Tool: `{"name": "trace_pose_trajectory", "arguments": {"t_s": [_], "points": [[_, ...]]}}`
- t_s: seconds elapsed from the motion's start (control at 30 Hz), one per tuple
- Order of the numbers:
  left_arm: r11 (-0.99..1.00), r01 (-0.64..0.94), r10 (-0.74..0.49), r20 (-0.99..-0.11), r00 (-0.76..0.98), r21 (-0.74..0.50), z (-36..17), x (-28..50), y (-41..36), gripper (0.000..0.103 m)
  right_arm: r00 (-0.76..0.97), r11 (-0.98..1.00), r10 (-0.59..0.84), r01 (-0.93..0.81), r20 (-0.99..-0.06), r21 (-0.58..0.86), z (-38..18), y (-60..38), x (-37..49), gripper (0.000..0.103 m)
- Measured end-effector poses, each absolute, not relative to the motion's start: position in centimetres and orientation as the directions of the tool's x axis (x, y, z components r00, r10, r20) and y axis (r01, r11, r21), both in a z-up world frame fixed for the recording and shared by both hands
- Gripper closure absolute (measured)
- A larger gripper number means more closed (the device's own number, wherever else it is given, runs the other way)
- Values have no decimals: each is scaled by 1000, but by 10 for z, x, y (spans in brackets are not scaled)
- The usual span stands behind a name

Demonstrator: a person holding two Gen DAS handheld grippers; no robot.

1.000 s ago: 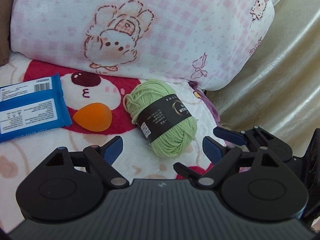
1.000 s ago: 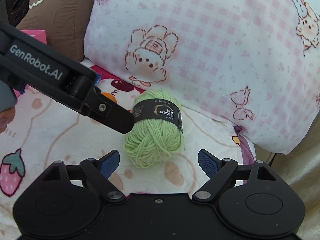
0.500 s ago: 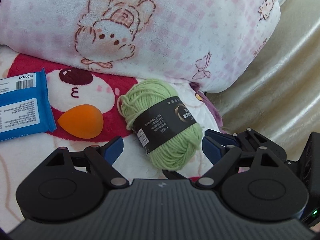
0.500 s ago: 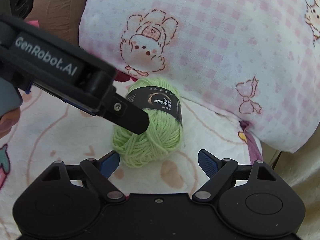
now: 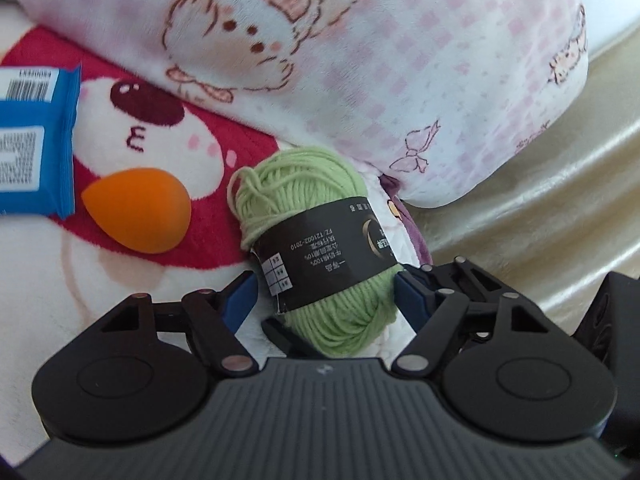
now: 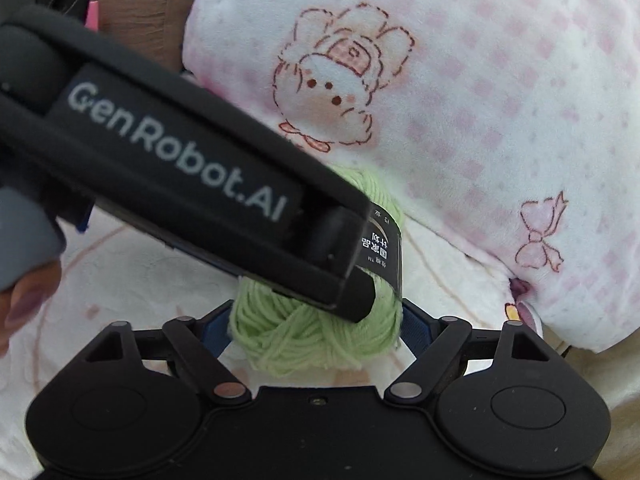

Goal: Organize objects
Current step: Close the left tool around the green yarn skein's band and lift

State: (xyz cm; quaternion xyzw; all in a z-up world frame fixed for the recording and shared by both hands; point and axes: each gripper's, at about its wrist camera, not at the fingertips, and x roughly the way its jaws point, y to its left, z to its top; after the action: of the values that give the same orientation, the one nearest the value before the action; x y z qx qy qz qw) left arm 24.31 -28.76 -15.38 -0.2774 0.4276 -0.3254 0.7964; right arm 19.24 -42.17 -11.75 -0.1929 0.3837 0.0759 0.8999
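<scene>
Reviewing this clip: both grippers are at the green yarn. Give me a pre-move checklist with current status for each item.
1. Green yarn ball between left gripper fingers: ok.
2. Yarn between right gripper fingers: ok.
3. Either gripper clamped on yarn: cannot tell.
4. Grippers apart from each other: not ok, left one crosses directly above the right's fingers.
5. Orange sponge apart from the yarn: ok.
6. Pink pillow apart from the yarn: cannot tell.

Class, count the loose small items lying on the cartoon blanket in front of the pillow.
3: a blue wipes packet at the left, an orange teardrop sponge beside it, a green yarn ball at the right. More may lie hidden.
</scene>
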Motion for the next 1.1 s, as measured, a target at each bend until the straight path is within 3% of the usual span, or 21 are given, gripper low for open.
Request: {"name": "trace_pose_trajectory", "arguments": {"t_s": [0.1, 0.6, 0.7, 1.1], "points": [[627, 297, -762, -489, 424, -720, -151, 240, -287, 36, 690, 940, 2, -248, -724, -233, -113, -425, 190, 28], [640, 288, -763, -544, 349, -712, -144, 208, -276, 38, 617, 990, 9, -115, -787, -79, -108, -412, 164, 32], [683, 304, -730, -601, 327, -664, -142, 199, -281, 39, 605, 990, 51, -137, -795, -41, -116, -414, 156, 29], [642, 208, -763, -589, 266, -738, -147, 173, -251, 44, 584, 983, 111, -184, -804, 2, -113, -400, 110, 33]]}}
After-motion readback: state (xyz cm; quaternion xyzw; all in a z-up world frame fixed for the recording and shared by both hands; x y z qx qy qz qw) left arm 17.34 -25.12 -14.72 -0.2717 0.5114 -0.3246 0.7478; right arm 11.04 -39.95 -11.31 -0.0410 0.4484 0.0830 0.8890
